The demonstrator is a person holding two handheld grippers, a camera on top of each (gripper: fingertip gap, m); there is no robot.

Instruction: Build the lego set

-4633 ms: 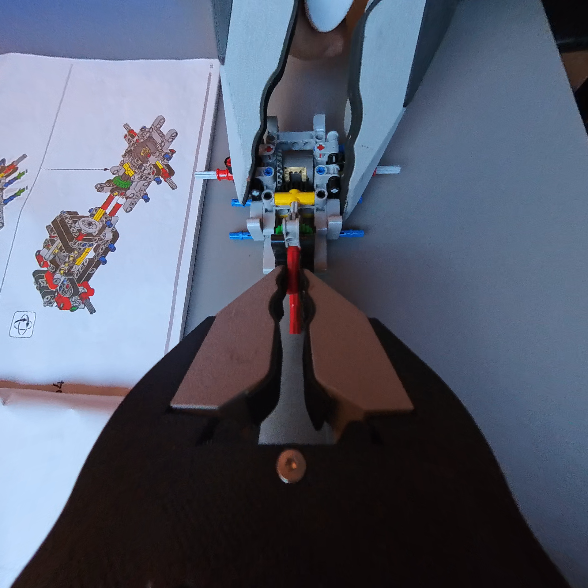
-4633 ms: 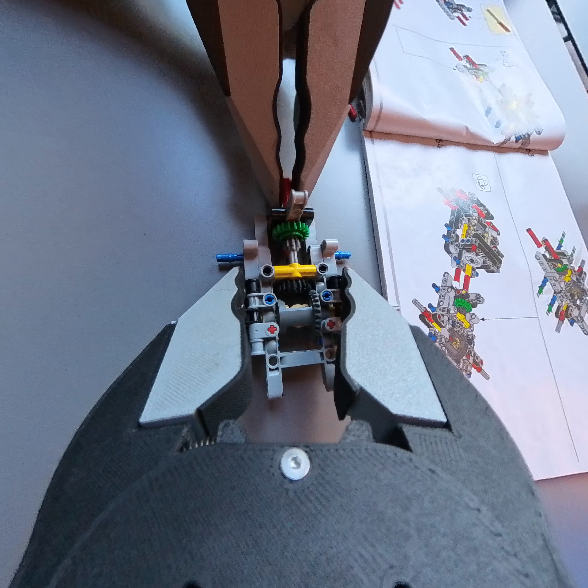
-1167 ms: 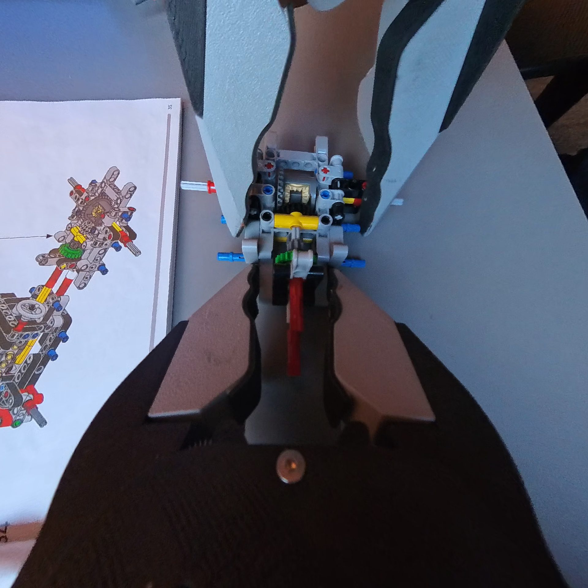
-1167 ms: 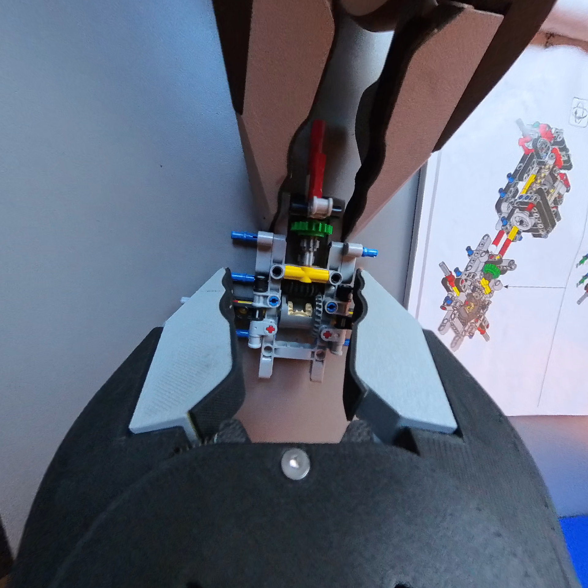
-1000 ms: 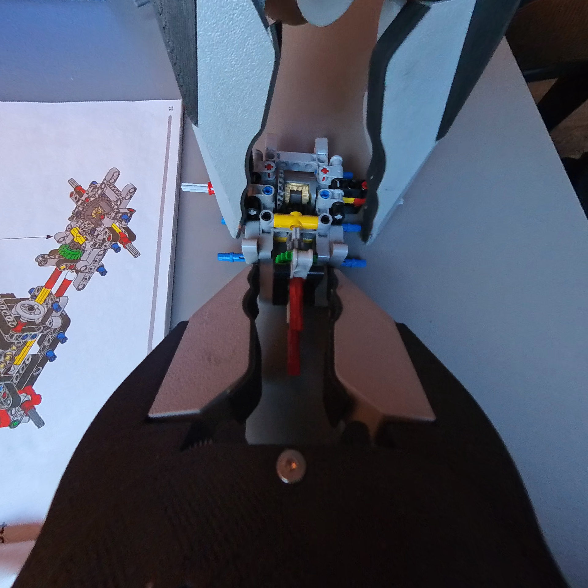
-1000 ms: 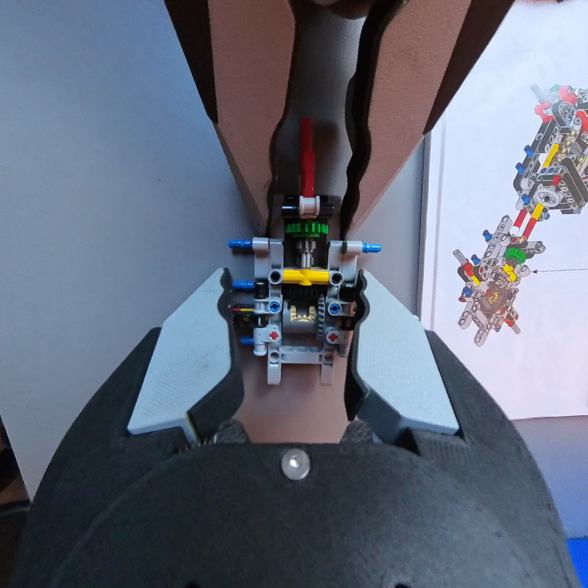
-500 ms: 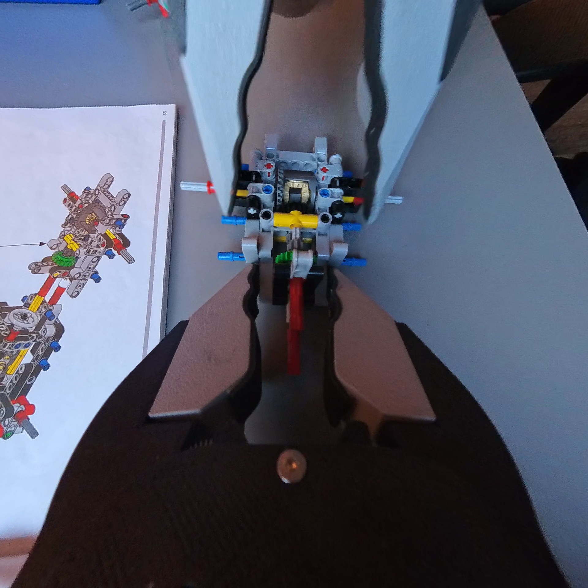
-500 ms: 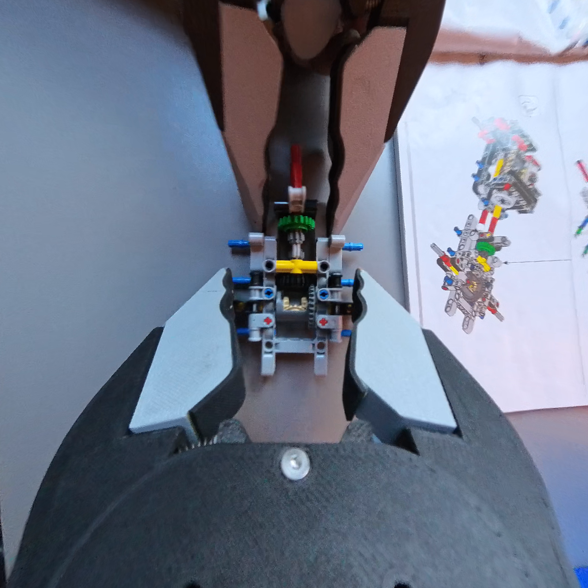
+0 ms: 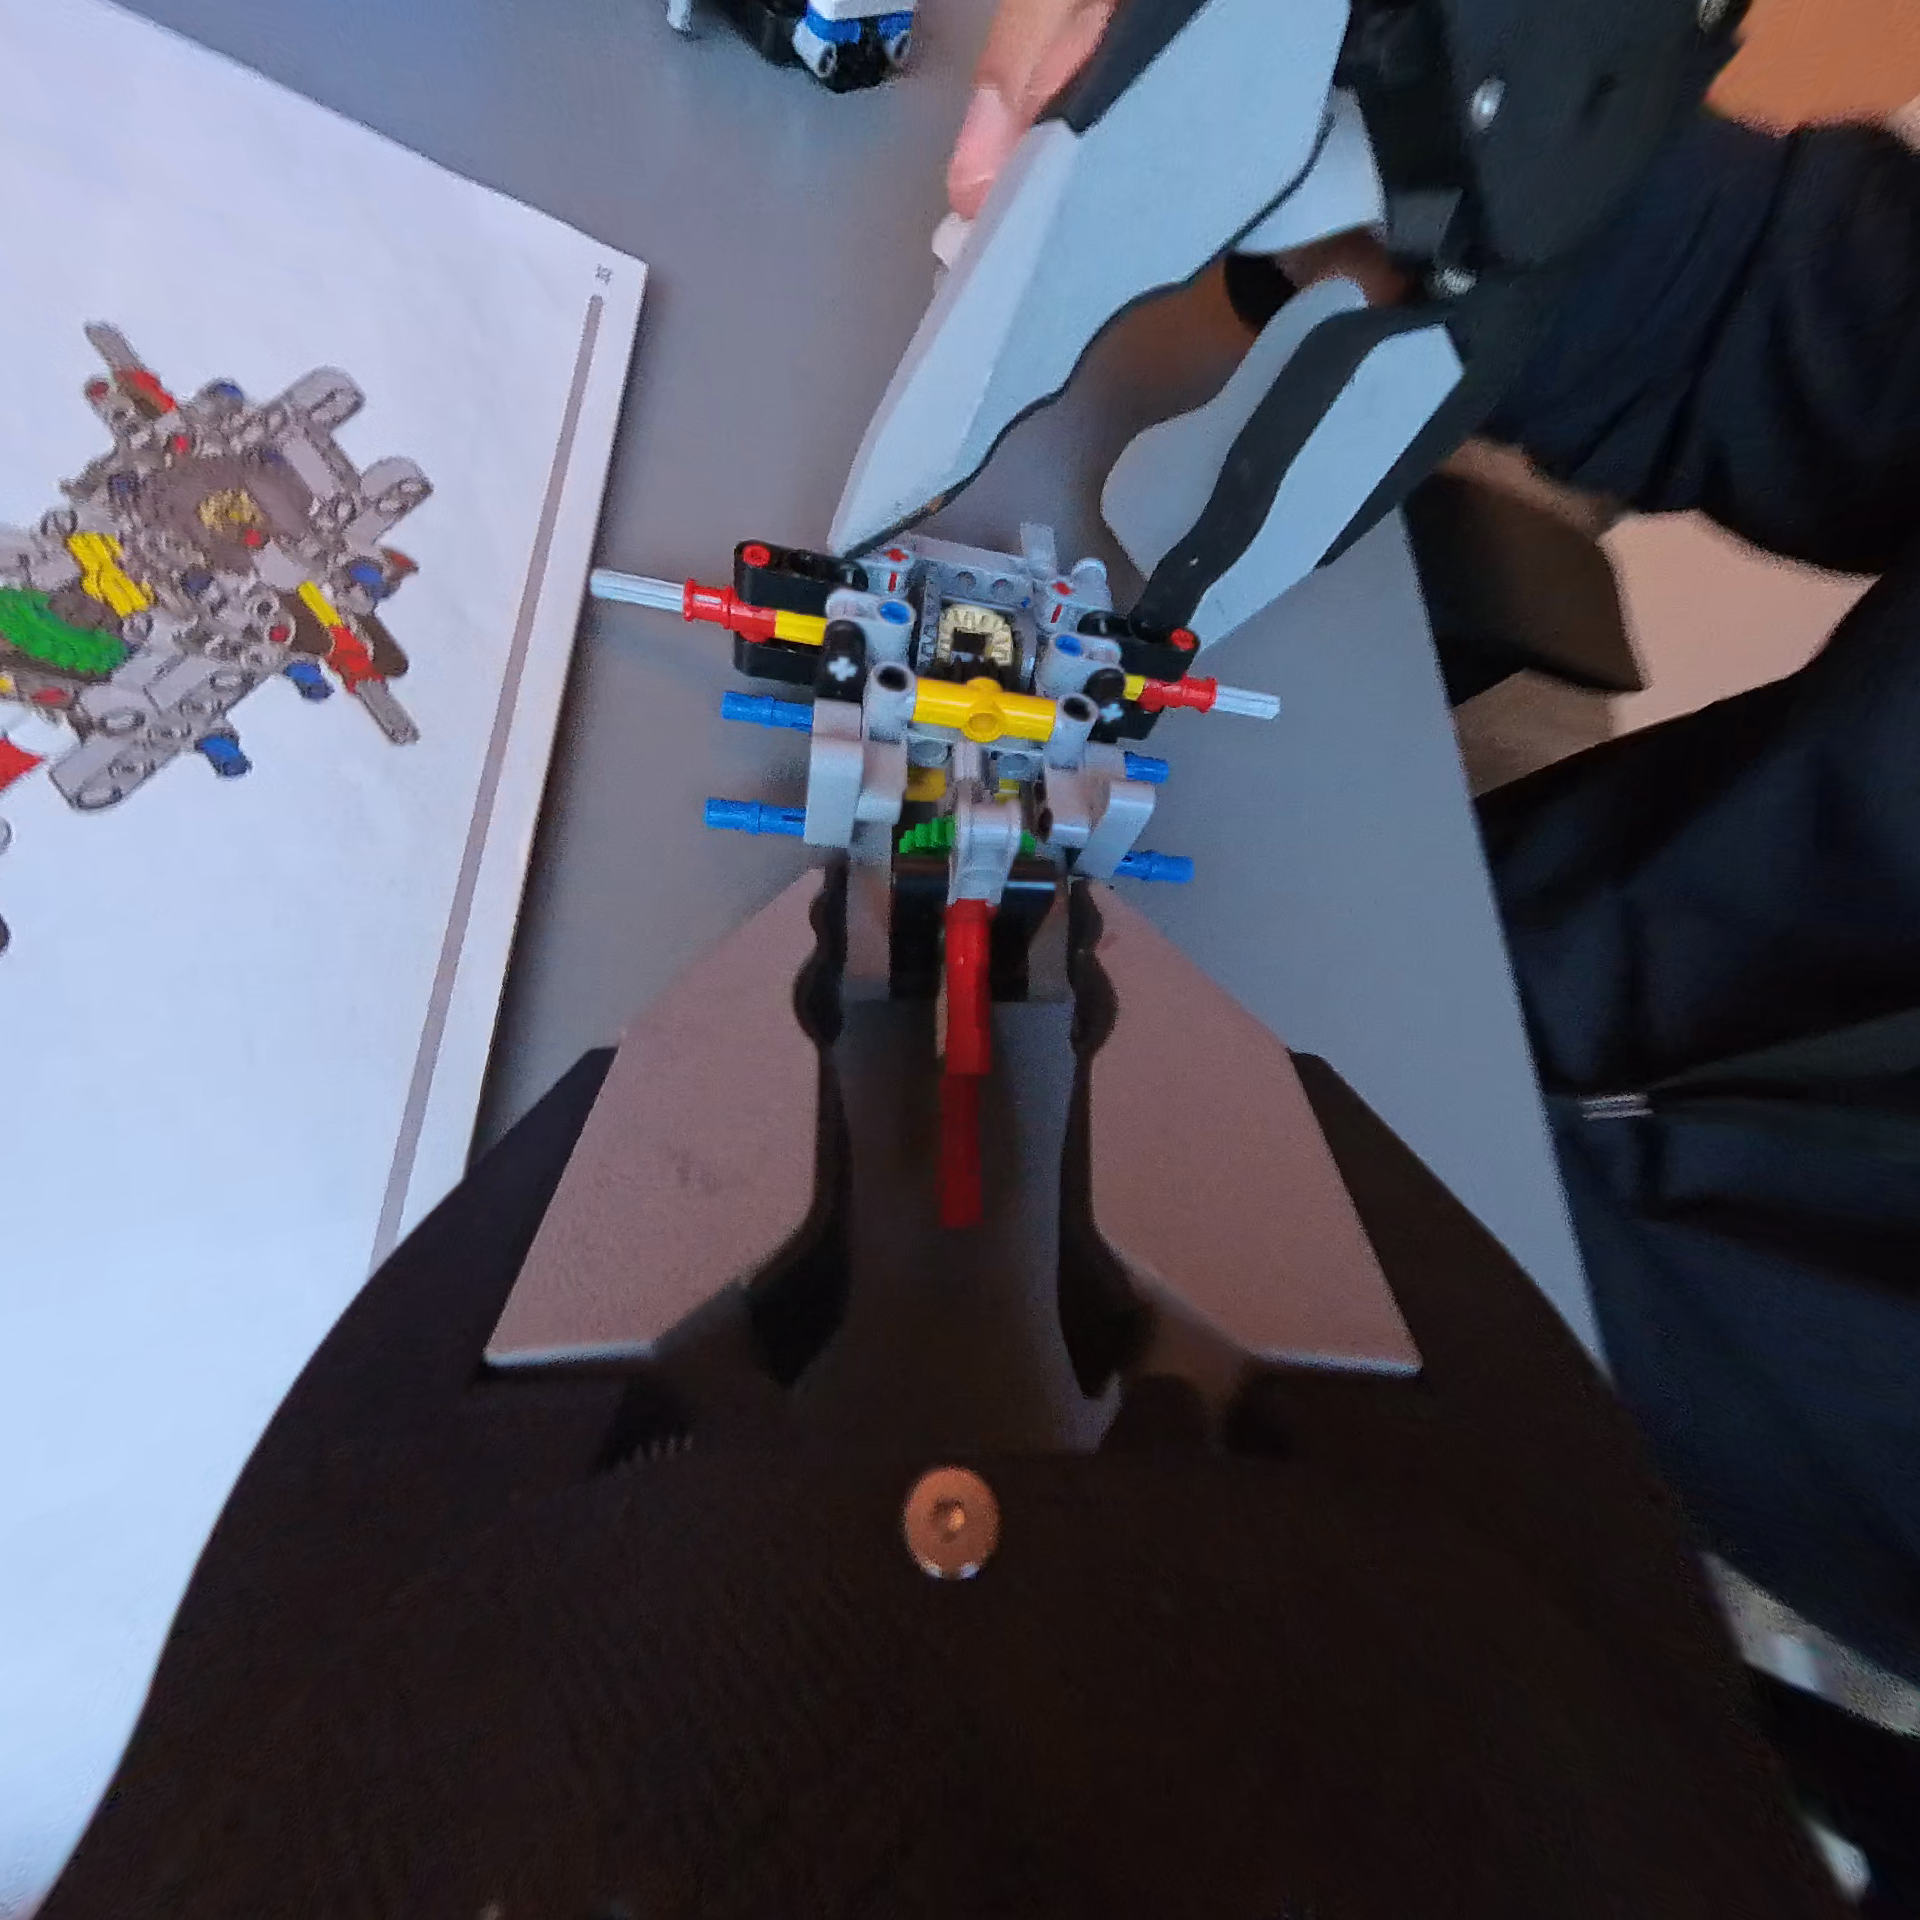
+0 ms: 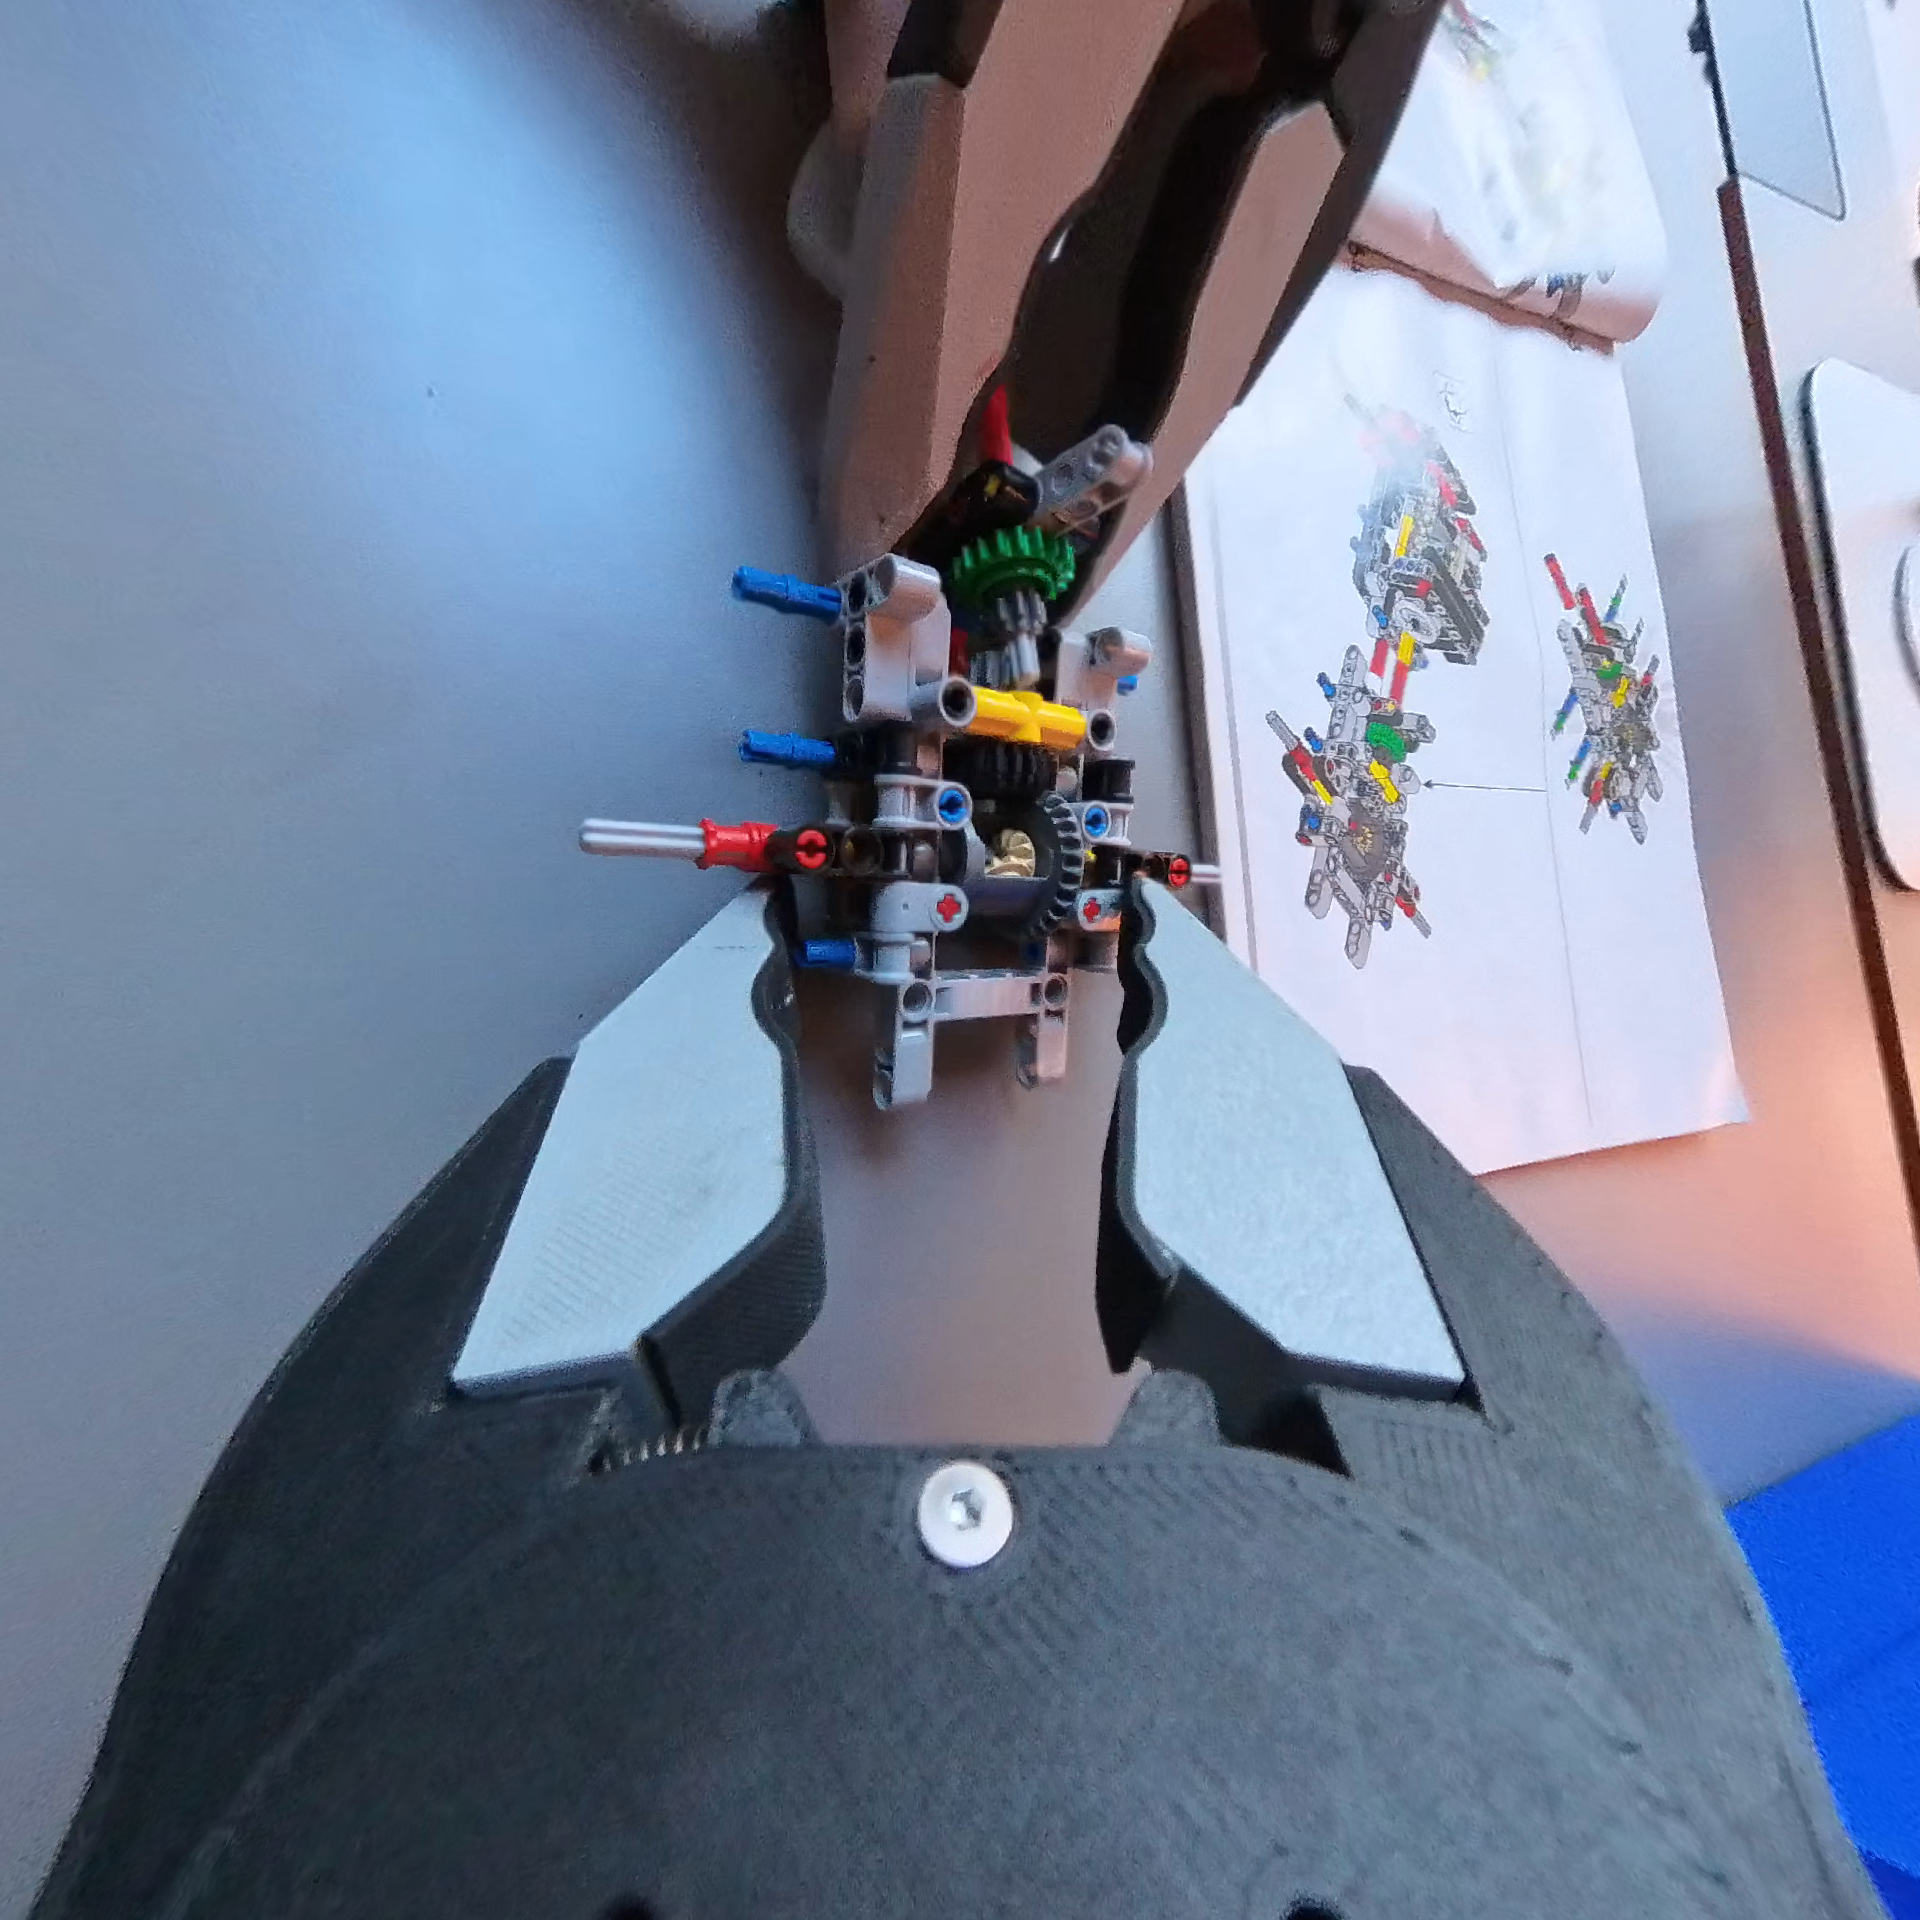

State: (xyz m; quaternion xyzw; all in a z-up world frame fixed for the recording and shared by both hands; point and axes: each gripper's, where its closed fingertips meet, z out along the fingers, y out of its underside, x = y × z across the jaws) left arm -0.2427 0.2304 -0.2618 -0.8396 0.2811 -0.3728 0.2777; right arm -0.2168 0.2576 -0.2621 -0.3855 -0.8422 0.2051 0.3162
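A small grey brick assembly (image 9: 977, 717) with a yellow connector, a green gear, blue pins and red axles sits between both grippers over the grey table (image 9: 1299, 935). My left gripper (image 9: 951, 904), with brown fingers, is shut on the assembly's black end block, where a red axle runs back between the fingers. In the right wrist view the assembly (image 10: 987, 831) hangs from the left gripper (image 10: 997, 520). My right gripper (image 10: 956, 914), with grey fingers, is open. Its tips stand at the assembly's black side beams, apart from the grey frame. The left wrist view shows it tilted (image 9: 1008, 582).
An open instruction booklet (image 9: 260, 831) lies beside the assembly and also shows in the right wrist view (image 10: 1455, 831). More brick pieces (image 9: 831, 31) lie at the table's far edge. A person's dark sleeve (image 9: 1714, 831) is on the right. A blue object (image 10: 1849, 1558) lies near.
The right gripper drew back from the assembly's middle to its rear end, tilted, and its fingers came closer together. The left gripper kept its hold as the assembly turned.
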